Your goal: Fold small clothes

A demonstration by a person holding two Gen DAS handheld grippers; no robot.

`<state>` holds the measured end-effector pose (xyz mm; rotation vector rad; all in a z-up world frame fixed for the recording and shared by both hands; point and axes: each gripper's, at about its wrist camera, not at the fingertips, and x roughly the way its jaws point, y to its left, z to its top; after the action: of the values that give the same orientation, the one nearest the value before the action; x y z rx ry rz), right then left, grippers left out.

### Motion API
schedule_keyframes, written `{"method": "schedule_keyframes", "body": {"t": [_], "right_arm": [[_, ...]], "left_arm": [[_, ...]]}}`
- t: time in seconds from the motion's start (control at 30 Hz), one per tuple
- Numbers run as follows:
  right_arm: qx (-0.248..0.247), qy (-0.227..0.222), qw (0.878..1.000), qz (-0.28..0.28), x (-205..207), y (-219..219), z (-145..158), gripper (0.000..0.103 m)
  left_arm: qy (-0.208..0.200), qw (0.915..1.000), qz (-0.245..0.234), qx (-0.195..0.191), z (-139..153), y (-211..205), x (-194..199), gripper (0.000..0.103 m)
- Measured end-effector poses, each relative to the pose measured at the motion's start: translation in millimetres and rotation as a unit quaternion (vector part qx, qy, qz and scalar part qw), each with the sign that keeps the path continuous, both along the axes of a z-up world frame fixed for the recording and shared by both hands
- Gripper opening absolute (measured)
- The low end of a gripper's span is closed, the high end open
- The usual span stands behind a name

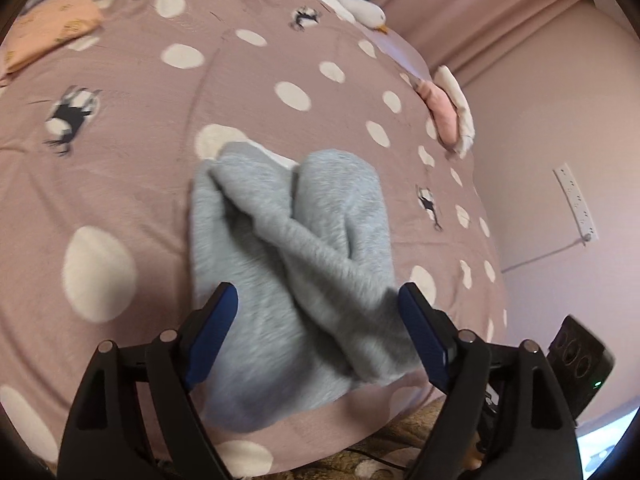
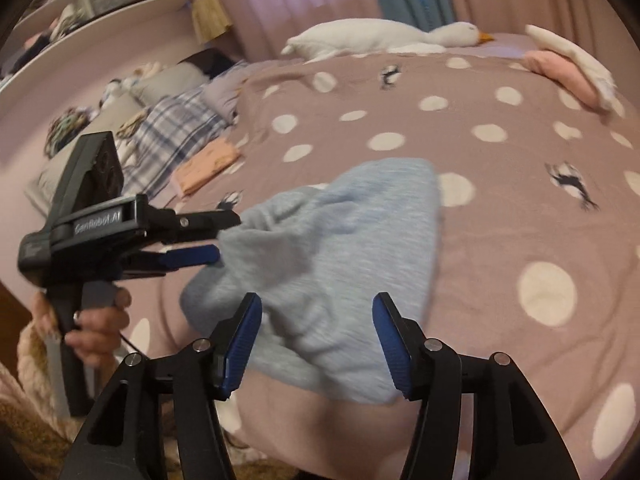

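The grey garment (image 1: 288, 264) lies rumpled on the bed (image 1: 132, 168), near its edge. My left gripper (image 1: 316, 320) has its jaws spread, cloth between them but not pinched; my right gripper (image 2: 318, 340) is spread too. It looks soft, light and floppy, so I'd grip a hem corner.

Both wrist views look down close over the polka-dot bed (image 1: 132, 92), sharing the grey garment (image 1: 296, 264) and plush goose (image 2: 376, 38).
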<state>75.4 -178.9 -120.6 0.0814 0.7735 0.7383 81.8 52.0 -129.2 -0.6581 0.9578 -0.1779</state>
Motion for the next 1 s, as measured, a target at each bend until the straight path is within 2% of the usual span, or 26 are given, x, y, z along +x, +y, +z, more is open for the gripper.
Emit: {"method": "schedule_keyframes", "body": {"t": [0.13, 0.3, 0.33, 0.4, 0.47, 0.53, 0.7, 0.8, 0.9, 1.0], "right_arm": [[0.004, 0.017, 0.998, -0.052, 8.7, -22.9, -5.9, 0.058], [-0.001, 0.032, 0.996, -0.078, 16.6, -32.8, -14.2, 0.058], [-0.005, 0.032, 0.996, -0.082, 16.9, -33.3, -15.3, 0.058], [-0.013, 0.034, 0.995, -0.089, 18.6, -33.1, -17.6, 0.058], [-0.018, 0.037, 0.995, -0.094, 20.4, -32.7, -20.1, 0.058], [-0.017, 0.044, 0.994, -0.097, 21.1, -35.1, -22.6, 0.058], [-0.016, 0.048, 0.994, -0.101, 21.7, -36.7, -23.1, 0.058], [-0.009, 0.034, 0.994, -0.101, 20.0, -35.6, -15.1, 0.058], [-0.001, 0.024, 0.996, -0.088, 17.9, -28.9, -8.2, 0.058], [-0.002, 0.019, 0.997, -0.068, 16.6, -16.8, -7.3, 0.058]], "left_arm": [[0.018, 0.9992, -0.026, -0.022, -6.1, -3.8, 27.8, 0.084], [0.059, 0.9973, -0.044, -0.002, -21.8, -20.1, 59.0, 0.082], [0.064, 0.9968, -0.048, -0.004, -26.1, -23.4, 63.1, 0.078], [0.067, 0.9964, -0.051, 0.007, -31.0, -27.2, 68.0, 0.063], [0.070, 0.9955, -0.044, 0.045, -35.5, -30.8, 71.0, 0.025], [0.063, 0.9949, -0.044, 0.065, -36.6, -31.4, 70.7, 0.019], [0.000, 0.9975, -0.027, 0.065, -6.9, -15.7, 47.6, 0.016], [-0.022, 0.9975, -0.007, 0.067, 6.7, 3.4, 29.1, 0.016], [-0.024, 0.9959, -0.001, 0.087, 5.4, 12.8, 16.5, 0.016], [-0.003, 0.9939, 0.001, 0.110, -14.6, 20.5, 11.1, 0.017]]}}
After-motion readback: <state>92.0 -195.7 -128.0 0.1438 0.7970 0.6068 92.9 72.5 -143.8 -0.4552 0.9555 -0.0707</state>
